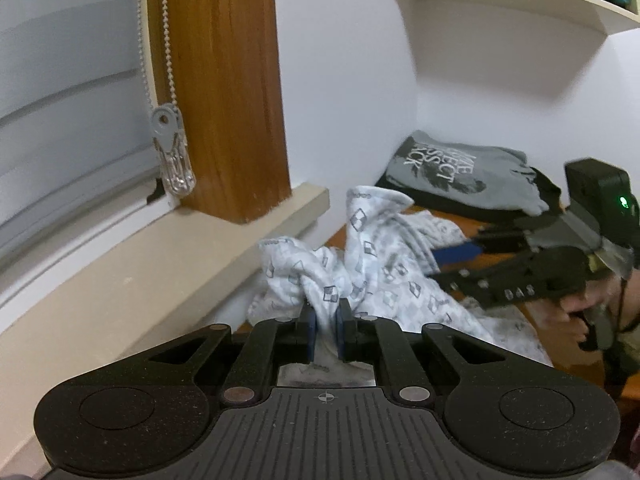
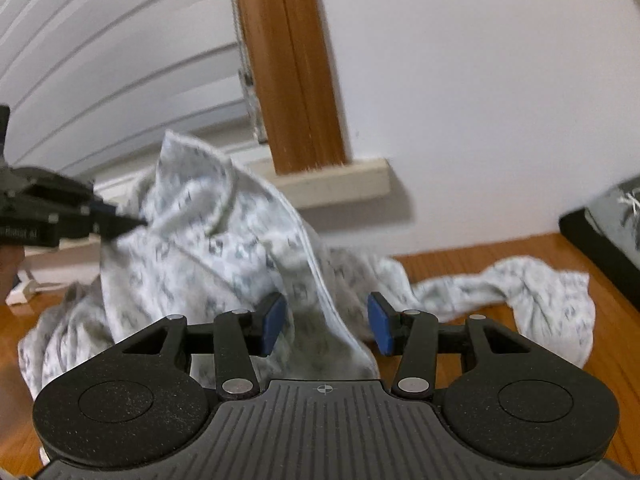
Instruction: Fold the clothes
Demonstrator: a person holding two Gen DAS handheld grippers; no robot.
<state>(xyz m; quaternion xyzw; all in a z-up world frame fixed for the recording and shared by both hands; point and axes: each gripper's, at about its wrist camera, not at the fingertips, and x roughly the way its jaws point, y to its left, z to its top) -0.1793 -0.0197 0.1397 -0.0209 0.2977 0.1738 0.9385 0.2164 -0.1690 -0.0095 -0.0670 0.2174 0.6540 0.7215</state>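
Wooden table (image 2: 480,256) carries patterned garment (image 2: 192,248); left gripper (image 1: 326,324) jaws clenched on bunched cloth, lifting it; right gripper (image 2: 326,322) jaws released astride its hem.

Soft, even indoor light, fairly dim. My left tongs (image 1: 326,330) look sharp, but the patterned garment (image 2: 224,236) ahead of my right tongs (image 2: 326,322) smears with motion blur. Fisheye bends the blind slats (image 2: 100,60) up left. A shadow sits under the sill (image 2: 340,184).
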